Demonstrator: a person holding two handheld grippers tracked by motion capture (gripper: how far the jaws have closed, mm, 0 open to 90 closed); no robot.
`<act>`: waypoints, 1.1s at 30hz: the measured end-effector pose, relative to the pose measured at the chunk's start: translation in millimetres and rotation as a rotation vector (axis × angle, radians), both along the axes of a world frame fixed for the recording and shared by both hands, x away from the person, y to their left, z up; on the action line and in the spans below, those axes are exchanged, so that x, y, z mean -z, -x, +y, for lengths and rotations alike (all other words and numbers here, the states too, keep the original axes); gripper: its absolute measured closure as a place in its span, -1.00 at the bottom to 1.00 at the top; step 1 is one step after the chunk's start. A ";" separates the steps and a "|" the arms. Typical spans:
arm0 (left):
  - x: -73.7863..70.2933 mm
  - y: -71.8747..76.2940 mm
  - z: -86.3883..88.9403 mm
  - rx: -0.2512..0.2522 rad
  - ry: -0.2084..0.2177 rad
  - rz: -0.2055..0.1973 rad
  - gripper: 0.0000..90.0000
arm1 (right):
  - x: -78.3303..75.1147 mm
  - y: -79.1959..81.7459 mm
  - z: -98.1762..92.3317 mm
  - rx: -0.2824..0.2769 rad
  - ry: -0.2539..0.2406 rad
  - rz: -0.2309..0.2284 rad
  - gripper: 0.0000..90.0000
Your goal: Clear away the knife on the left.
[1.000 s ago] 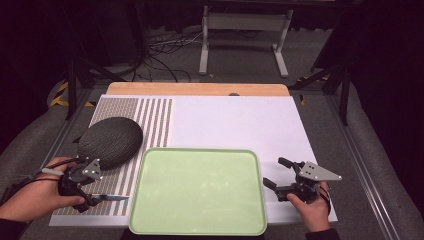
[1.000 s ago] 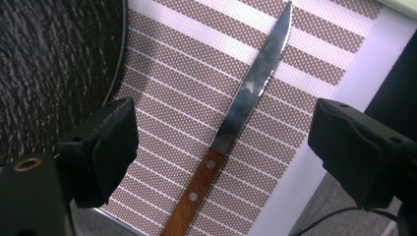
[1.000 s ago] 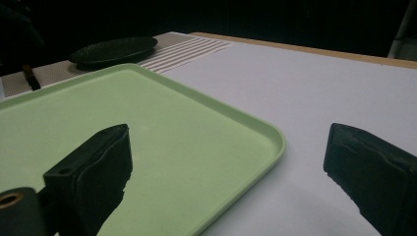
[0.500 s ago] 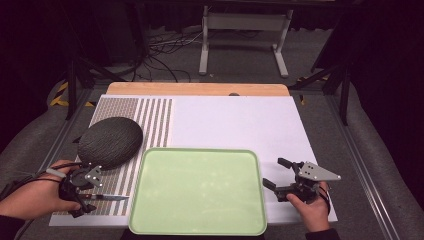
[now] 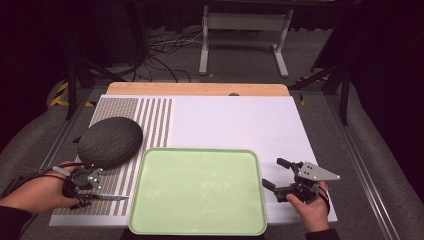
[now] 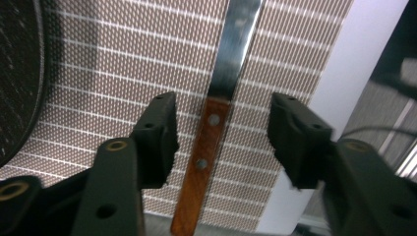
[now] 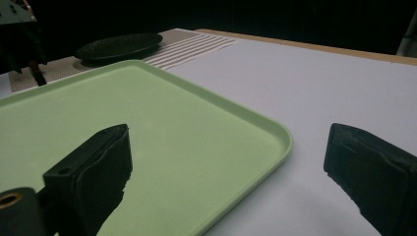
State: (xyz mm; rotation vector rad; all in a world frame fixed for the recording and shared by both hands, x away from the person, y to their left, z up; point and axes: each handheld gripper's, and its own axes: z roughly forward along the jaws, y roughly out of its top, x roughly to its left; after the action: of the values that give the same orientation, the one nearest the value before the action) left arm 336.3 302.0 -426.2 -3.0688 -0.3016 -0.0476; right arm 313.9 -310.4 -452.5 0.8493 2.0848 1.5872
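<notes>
The high view takes in the whole table (image 5: 240,120), with the green tray (image 5: 200,192) near the front edge, the dark round plate (image 5: 110,141) on the striped mat (image 5: 150,120), and the knife (image 5: 107,198) lying just left of the tray. The left gripper view adds the knife's wooden handle (image 6: 201,162) between the jaws, clear of both pads. The left gripper (image 5: 82,192) has just been closing and stands half open, gripping nothing. The right gripper (image 5: 277,175) hovers wide open at the tray's right rim.
</notes>
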 end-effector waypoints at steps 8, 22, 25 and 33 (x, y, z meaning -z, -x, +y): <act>6.3 -2.9 -3.3 0.052 -0.075 -0.012 0.39 | 0.5 -0.3 0.2 -0.006 0.004 0.002 -0.89; 12.5 0.0 -7.4 0.152 -0.107 -0.002 0.72 | 0.7 -0.3 0.6 -0.015 0.006 0.004 -0.89; 11.1 -0.1 -6.2 0.138 -0.104 -0.005 0.73 | 0.6 -0.2 0.7 -0.016 0.006 0.004 -0.89; -10.3 3.7 -8.7 0.093 -0.055 -0.029 0.73 | 1.2 -0.7 1.2 -0.016 0.009 0.007 -0.89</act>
State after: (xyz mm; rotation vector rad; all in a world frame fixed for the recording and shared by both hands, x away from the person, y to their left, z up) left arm 332.6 293.4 -415.9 -3.0276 -0.1557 -0.1029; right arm 314.6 -309.2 -453.7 0.8384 2.1065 1.5839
